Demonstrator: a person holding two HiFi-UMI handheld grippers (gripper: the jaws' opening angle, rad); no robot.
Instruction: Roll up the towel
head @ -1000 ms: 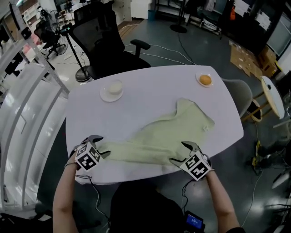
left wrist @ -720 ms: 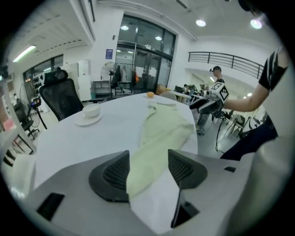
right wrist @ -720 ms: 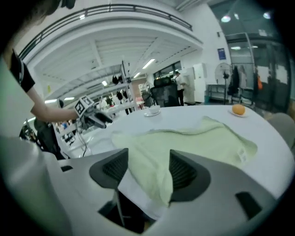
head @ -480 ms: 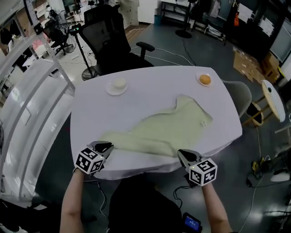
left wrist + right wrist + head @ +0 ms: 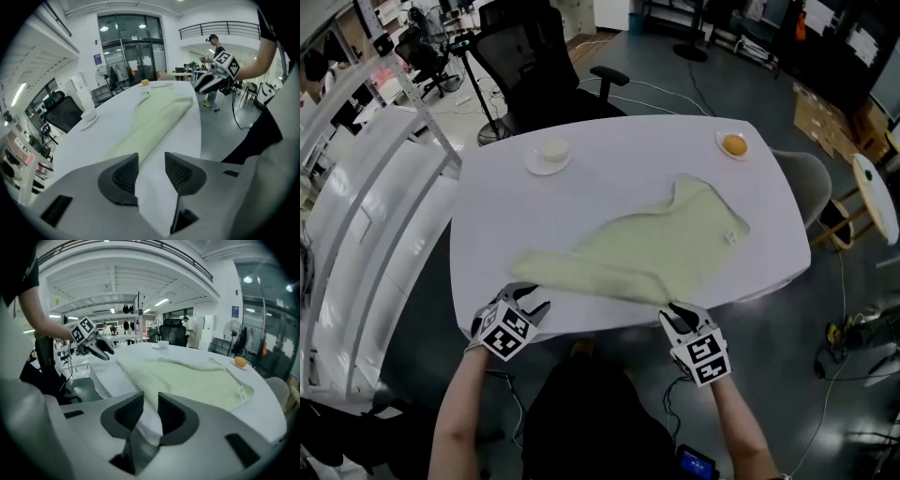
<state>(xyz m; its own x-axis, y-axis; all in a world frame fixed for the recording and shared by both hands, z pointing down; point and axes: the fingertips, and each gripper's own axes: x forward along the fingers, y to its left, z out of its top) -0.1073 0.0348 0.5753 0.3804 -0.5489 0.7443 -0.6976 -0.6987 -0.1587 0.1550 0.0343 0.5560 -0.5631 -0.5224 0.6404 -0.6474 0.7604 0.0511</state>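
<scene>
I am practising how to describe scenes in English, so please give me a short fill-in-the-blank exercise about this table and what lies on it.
1. The towel on the white table is pale ____.
2. The small plate near the table's far right corner carries one round ____ fruit.
3. The office chair beyond the table is ____.
Missing words: green; orange; black.

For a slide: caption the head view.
Left gripper, right gripper, jaws just opened, empty, at white oval table edge beside pale-green cloth towel.
</scene>
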